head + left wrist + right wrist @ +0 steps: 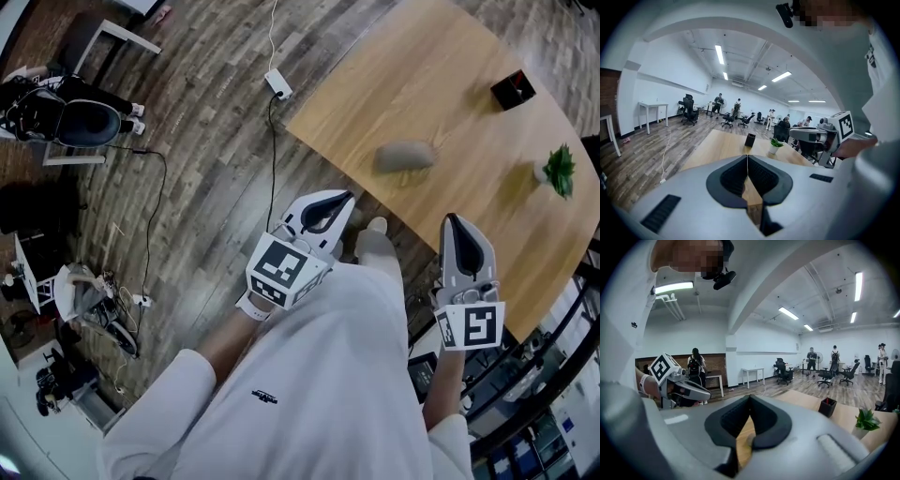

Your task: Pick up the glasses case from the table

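The glasses case [406, 155], a grey-brown oval, lies on the wooden table [450, 66] near its front edge. My left gripper [345, 199] hangs short of that edge, over the floor and left of the case, jaws shut with nothing in them. My right gripper [454, 221] is below and right of the case at the table's near edge, also shut and empty. In the left gripper view the left gripper [747, 160] has its pads meeting, with the tabletop [723, 144] ahead. In the right gripper view the right gripper [749, 401] also has its pads together.
A black box [513, 90] and a small potted plant [560, 170] stand on the far part of the table. A power strip [278, 84] with cables lies on the wood floor. An office chair [80, 120] stands at the left. People and chairs fill the room's far end.
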### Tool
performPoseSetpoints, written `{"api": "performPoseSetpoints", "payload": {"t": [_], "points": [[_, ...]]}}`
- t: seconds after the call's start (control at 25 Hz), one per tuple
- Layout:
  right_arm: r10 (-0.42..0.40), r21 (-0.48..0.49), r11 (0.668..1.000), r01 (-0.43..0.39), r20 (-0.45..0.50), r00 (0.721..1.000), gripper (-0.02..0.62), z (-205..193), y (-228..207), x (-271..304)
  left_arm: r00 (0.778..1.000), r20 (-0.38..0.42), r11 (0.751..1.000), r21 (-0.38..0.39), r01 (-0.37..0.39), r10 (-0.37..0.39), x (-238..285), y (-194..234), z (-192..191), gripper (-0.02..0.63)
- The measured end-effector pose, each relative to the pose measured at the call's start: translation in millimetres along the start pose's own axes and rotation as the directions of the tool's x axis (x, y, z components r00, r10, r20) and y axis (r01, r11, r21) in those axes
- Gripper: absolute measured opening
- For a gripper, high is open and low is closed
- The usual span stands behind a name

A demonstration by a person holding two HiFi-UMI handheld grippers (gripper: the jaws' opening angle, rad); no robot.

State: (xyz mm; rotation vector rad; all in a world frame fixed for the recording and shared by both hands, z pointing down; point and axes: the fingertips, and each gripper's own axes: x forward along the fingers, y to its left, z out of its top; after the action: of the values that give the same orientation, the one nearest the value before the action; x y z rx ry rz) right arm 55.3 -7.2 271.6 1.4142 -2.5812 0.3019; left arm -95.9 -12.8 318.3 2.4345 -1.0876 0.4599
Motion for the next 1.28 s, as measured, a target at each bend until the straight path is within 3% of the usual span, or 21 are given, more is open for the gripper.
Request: {"api": "performPoseSetpoints", "payload": {"t": [0.12,0.64,1.28], "points": [[0.024,0.007,1.000,-0.024,-0.008,1.000,0.011,-3.8,-7.3,4.1,0.999,-0.025,0.999,0.029,0.021,-0.020,11.2,-7.3,-5.0,0.068],[0.098,0.046,0.994,-0.095,-0.075,0.992,0.011,-41.3,-29.8,38.6,0.993,-0.112,0.999,0.033,-0.024,0.028,54.8,20.6,-45.5,0.165],[0.161,0.108,0.983,-0.148,-0.120,0.980,0.011,-88.1,-38.6,61.7,0.978,-0.211,0.987,0.154,0.038,-0.004,125.0,29.0,-86.5,0.276]]}}
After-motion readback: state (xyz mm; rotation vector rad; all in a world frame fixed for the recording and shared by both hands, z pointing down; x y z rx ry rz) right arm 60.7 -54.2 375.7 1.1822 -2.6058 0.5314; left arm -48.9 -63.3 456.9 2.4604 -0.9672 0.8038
